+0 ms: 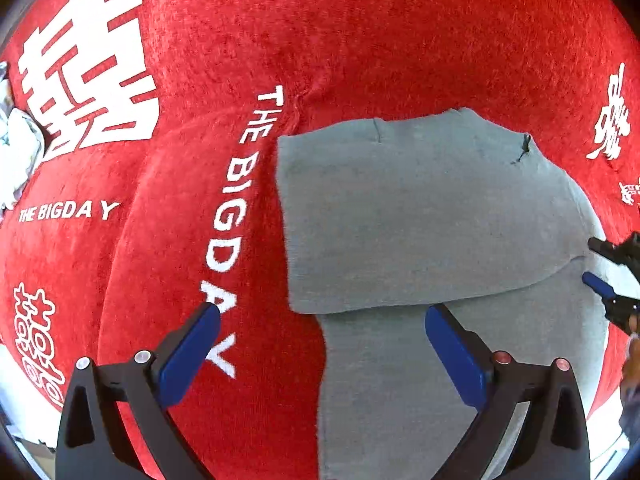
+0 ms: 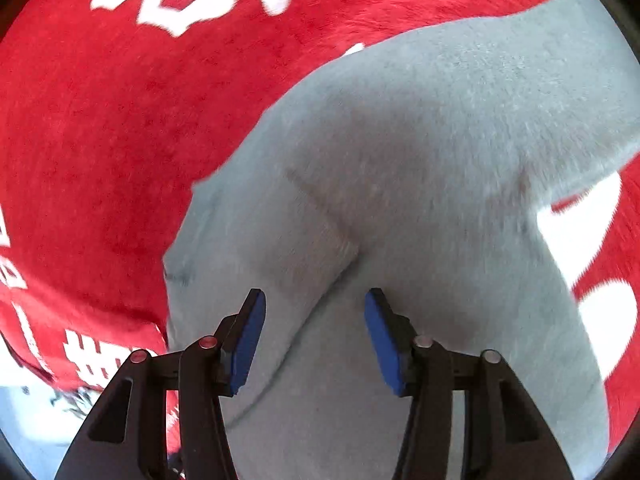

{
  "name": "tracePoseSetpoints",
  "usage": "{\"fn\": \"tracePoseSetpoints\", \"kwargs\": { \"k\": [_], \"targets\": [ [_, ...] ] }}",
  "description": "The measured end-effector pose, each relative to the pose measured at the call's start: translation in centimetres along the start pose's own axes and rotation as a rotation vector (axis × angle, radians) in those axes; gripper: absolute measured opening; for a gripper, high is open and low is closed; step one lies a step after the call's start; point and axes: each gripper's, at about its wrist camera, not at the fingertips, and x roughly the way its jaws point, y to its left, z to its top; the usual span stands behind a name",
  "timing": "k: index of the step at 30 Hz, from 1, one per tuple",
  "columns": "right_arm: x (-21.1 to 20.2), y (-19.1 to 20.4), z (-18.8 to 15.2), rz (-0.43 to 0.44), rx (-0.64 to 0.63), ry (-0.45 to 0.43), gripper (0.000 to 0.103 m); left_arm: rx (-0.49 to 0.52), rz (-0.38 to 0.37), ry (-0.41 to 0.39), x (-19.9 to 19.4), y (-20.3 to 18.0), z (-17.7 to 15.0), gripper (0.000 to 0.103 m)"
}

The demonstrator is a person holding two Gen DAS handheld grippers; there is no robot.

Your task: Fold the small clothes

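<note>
A small grey knit garment [image 1: 420,208] lies flat on a red cloth [image 1: 400,40] with white print. Its upper part is folded over the lower part, leaving a straight folded edge across the middle. My left gripper [image 1: 323,312] hovers over the garment's left edge, open wide, with nothing between its blue pads. In the left wrist view my right gripper [image 1: 590,260] is at the garment's right edge. In the right wrist view, which is blurred, the right gripper [image 2: 315,296] is open above the grey garment [image 2: 420,160], its pads apart and holding nothing.
The red cloth [image 2: 100,120] covers most of the surface around the garment. A crumpled white item [image 1: 16,152] lies at the far left edge. A pale surface [image 2: 24,420] shows beyond the cloth's near corner. A hand [image 1: 632,340] is at the right edge.
</note>
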Motion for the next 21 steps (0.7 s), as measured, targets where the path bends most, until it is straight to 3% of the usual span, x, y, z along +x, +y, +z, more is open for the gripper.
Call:
{"fn": "tracePoseSetpoints", "kwargs": {
  "k": [1, 3, 6, 8, 11, 12, 14, 16, 21],
  "targets": [
    [0.2, 0.1, 0.4, -0.022, -0.015, 0.005, 0.006, -0.001, 0.018, 0.0, 0.0, -0.3, 0.1, 0.103],
    [0.4, -0.1, 0.6, -0.036, -0.017, 0.022, 0.006, -0.028, 0.048, -0.005, -0.1, -0.8, 0.4, 0.103],
    [-0.2, -0.4, 0.6, -0.041, -0.031, 0.043, 0.006, -0.072, 0.028, 0.039, 0.7, -1.3, 0.7, 0.103],
    [-1.1, -1.0, 0.7, -0.079, -0.047, 0.052, 0.007, -0.06, 0.025, 0.102, 1.6, -2.0, 0.7, 0.103],
    [-2.7, -3.1, 0.8, -0.027, -0.037, 0.087, 0.007, -0.012, 0.031, 0.126, 2.1, -4.4, 0.3, 0.103],
    [-3.3, -3.8, 0.9, -0.014, -0.031, 0.094, 0.009, 0.01, 0.028, 0.123, 2.0, -5.5, 0.2, 0.103],
    [-4.9, -5.1, 1.0, 0.001, -0.019, 0.09, 0.023, 0.037, 0.02, 0.118, 1.9, -7.2, 0.0, 0.103],
    [-6.9, -7.0, 1.4, 0.012, 0.002, 0.067, 0.057, 0.062, 0.011, 0.119, 1.9, -9.2, -0.2, 0.103],
    [-10.8, -11.6, 2.8, 0.005, 0.059, 0.004, 0.06, 0.135, -0.036, 0.14, 2.1, -14.5, -0.4, 0.103]
  ]
}}
